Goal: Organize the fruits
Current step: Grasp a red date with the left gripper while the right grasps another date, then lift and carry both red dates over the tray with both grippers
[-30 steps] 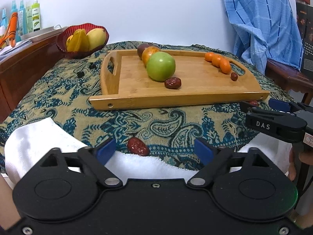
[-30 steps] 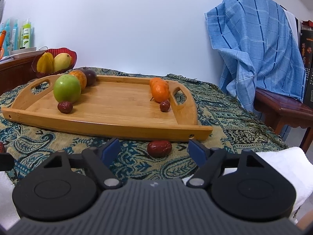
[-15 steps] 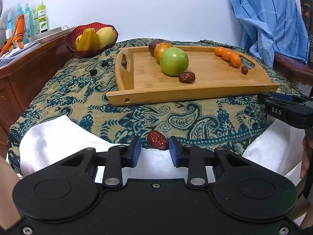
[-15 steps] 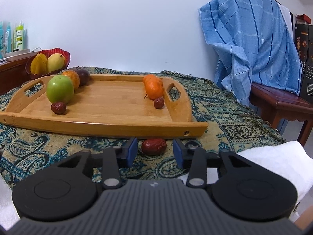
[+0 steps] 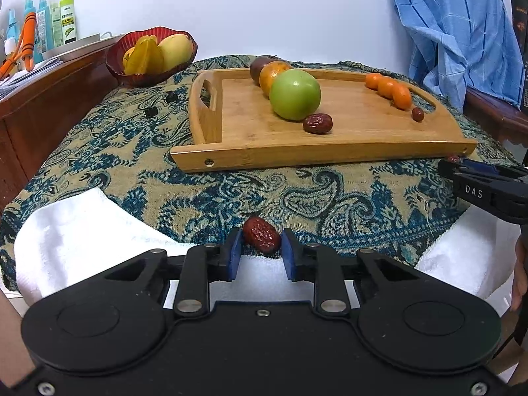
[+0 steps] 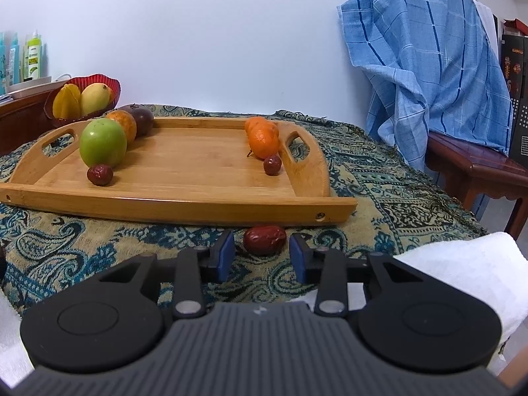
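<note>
On paisley cloth (image 5: pixel 204 198), left gripper (image 5: pixel 260 247) pinches one date (image 5: pixel 261 239); right gripper (image 6: pixel 262 252), spread, flanks another date (image 6: pixel 264 239).

My left gripper (image 5: pixel 260 253) sits low and level, its blue pads (image 5: pixel 235 253) closed in from both sides on a red date (image 5: pixel 261 239), touching or nearly so. My right gripper (image 6: pixel 262 256) is also low and level, jaws partly closed, with a gap between each pad (image 6: pixel 225 255) and the second date (image 6: pixel 264 239). In the left view it shows side-on at the right edge.
</note>
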Action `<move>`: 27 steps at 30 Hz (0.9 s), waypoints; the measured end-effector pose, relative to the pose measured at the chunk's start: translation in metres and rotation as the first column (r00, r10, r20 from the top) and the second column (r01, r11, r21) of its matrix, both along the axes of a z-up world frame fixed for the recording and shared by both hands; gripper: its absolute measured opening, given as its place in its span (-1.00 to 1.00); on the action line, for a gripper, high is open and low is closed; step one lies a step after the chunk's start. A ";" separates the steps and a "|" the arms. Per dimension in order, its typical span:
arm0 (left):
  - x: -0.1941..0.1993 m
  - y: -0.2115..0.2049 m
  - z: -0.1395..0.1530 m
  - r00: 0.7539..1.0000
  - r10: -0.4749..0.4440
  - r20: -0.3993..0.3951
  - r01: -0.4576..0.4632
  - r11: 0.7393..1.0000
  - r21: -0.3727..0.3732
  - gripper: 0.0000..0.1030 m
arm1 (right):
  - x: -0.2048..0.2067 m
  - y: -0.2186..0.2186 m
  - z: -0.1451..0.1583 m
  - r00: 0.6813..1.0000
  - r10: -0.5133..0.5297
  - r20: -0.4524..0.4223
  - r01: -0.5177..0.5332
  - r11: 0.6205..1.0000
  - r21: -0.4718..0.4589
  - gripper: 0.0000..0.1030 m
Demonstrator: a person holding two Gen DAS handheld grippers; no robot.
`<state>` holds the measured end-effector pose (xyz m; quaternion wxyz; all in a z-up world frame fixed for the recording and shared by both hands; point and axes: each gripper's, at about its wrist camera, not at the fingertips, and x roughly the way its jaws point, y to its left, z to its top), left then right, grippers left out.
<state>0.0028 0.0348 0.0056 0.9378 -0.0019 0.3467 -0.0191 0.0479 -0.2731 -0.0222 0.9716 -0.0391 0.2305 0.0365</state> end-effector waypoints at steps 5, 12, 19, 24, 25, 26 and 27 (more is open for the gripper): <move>0.000 0.000 -0.001 1.000 -0.002 0.005 0.002 1.000 0.000 -0.52 | 0.002 0.000 -0.001 1.000 -0.003 -0.007 0.003 1.000 0.002 -0.18; 0.004 0.001 0.000 1.000 0.005 0.009 -0.005 1.000 -0.009 -0.53 | 0.004 0.000 -0.001 1.000 -0.014 -0.013 0.015 1.000 0.014 -0.22; 0.006 0.000 0.000 1.000 0.007 0.013 -0.007 1.000 -0.009 -0.53 | 0.005 0.000 -0.002 1.000 -0.016 -0.018 0.016 1.000 0.018 -0.26; 0.007 0.000 0.000 1.000 0.008 0.015 -0.008 1.000 -0.010 -0.53 | 0.007 -0.002 -0.001 1.000 -0.022 -0.023 0.022 0.999 0.030 -0.31; 0.007 0.000 0.000 1.000 0.010 0.015 -0.010 1.000 -0.012 -0.53 | 0.007 -0.003 -0.001 0.999 -0.024 -0.024 0.025 0.999 0.035 -0.32; 0.008 0.000 0.001 1.000 0.011 0.015 -0.010 1.000 -0.012 -0.53 | 0.007 -0.003 -0.001 0.999 -0.026 -0.025 0.027 0.999 0.040 -0.34; 0.008 0.000 0.001 1.000 0.011 0.017 -0.011 1.000 -0.012 -0.53 | 0.008 -0.004 -0.001 0.999 -0.028 -0.026 0.029 0.999 0.044 -0.34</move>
